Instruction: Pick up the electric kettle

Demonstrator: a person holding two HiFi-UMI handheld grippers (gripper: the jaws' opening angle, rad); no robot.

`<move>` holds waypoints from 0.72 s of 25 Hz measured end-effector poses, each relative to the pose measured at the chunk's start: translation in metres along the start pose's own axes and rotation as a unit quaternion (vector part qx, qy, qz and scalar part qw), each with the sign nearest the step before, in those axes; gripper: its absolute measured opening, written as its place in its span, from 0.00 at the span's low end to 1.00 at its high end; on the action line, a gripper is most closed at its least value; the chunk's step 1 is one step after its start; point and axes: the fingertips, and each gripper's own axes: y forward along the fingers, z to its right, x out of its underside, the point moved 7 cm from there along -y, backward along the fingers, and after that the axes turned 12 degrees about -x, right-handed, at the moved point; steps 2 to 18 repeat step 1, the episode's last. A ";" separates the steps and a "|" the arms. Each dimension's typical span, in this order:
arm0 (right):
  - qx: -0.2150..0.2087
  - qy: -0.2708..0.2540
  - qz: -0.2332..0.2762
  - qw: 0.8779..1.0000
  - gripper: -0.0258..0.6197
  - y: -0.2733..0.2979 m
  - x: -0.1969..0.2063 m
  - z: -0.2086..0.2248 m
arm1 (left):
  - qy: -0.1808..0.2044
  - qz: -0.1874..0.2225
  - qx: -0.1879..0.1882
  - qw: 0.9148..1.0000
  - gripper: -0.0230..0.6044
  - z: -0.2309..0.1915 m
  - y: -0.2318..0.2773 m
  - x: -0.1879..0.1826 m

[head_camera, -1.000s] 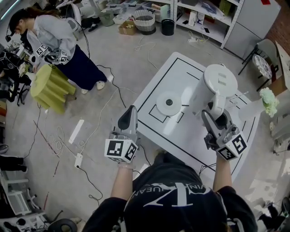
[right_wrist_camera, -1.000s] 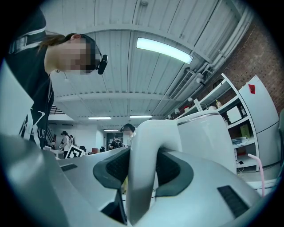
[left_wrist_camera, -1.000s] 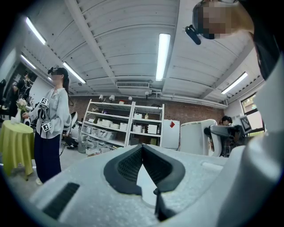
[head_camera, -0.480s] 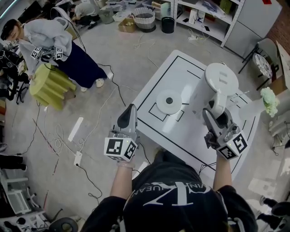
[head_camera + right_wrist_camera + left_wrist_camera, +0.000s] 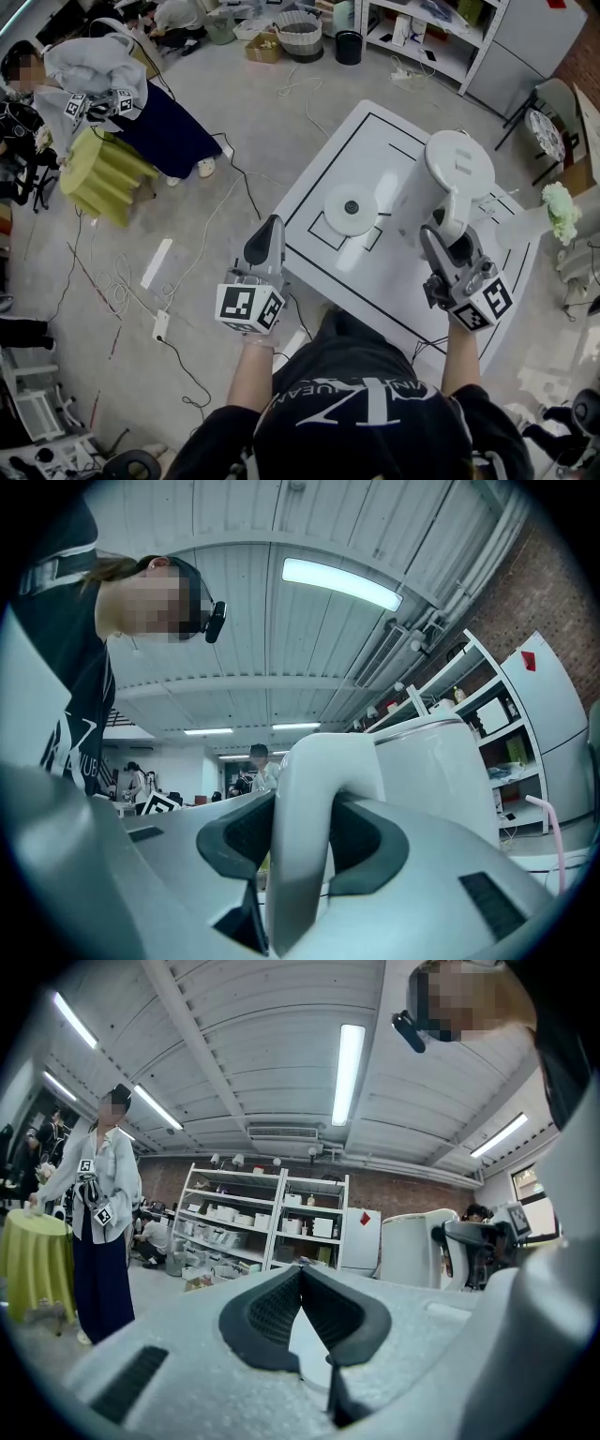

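Note:
The white electric kettle (image 5: 457, 169) stands upright at the right side of the white table (image 5: 375, 131), away from its round base (image 5: 350, 208). My right gripper (image 5: 446, 242) is shut on the kettle's handle (image 5: 450, 216). In the right gripper view the handle (image 5: 309, 808) fills the gap between both dark pads, with the kettle's body (image 5: 441, 761) behind it. My left gripper (image 5: 266, 242) hovers by the table's near left edge, shut and holding nothing; its pads (image 5: 272, 1312) meet at the tip.
Black lines mark rectangles on the tabletop. Cables (image 5: 216, 220) and a power strip (image 5: 161, 328) lie on the floor to the left. A person stands at the far left by a yellow-green covered stool (image 5: 101, 178). Shelves (image 5: 422, 37) line the back.
Both grippers and the kettle keep their places. The person at the far left has shifted a little towards the back.

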 end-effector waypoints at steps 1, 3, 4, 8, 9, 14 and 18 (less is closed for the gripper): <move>0.000 0.001 0.000 1.000 0.27 -0.001 0.000 0.000 | 0.000 0.000 0.000 1.000 0.05 0.001 0.000 0.001; 0.000 0.001 0.000 1.000 0.27 -0.001 0.000 0.000 | 0.000 0.000 0.000 1.000 0.05 0.001 0.000 0.001; 0.000 0.001 0.000 1.000 0.27 -0.001 0.000 0.000 | 0.000 0.000 0.000 1.000 0.05 0.001 0.000 0.001; 0.000 0.001 0.000 1.000 0.27 -0.001 0.000 0.000 | 0.000 0.000 0.000 1.000 0.05 0.001 0.000 0.001; 0.000 0.001 0.000 1.000 0.27 -0.001 0.000 0.000 | 0.000 0.000 0.000 1.000 0.05 0.001 0.000 0.001; 0.000 0.001 0.000 1.000 0.27 -0.001 0.000 0.000 | 0.000 0.000 0.000 1.000 0.05 0.001 0.000 0.001; 0.000 0.001 0.000 1.000 0.27 -0.001 0.000 0.000 | 0.000 0.000 0.000 1.000 0.05 0.001 0.000 0.001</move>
